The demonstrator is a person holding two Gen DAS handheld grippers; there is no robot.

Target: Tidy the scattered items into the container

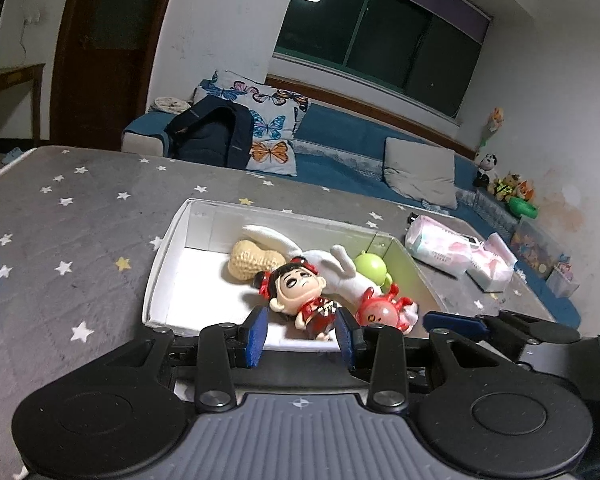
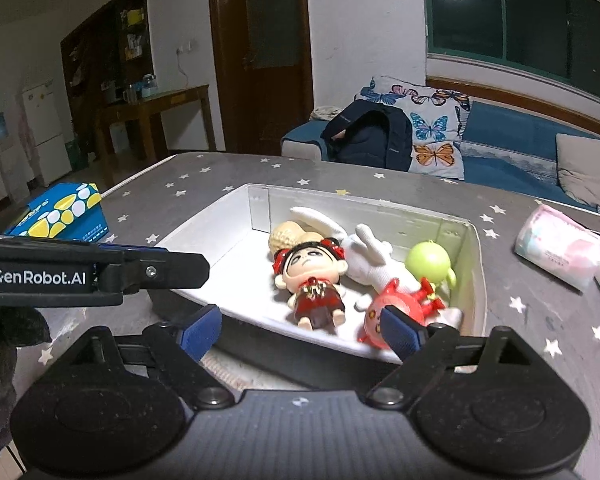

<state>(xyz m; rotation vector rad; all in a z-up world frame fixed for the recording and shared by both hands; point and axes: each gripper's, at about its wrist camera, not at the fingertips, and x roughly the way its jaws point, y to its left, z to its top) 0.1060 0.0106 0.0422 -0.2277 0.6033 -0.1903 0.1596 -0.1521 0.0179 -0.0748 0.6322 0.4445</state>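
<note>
Grey starred tablecloth bears white box; both hand-held grippers spread, empty

Box on worktop, holding: doll at near centre; peanut toy behind doll; plush rabbit right of doll; round toy by right wall; crab toy at near right. Tissue packs right of box. Patterned carton at far left. Sofa behind worktop.
</note>
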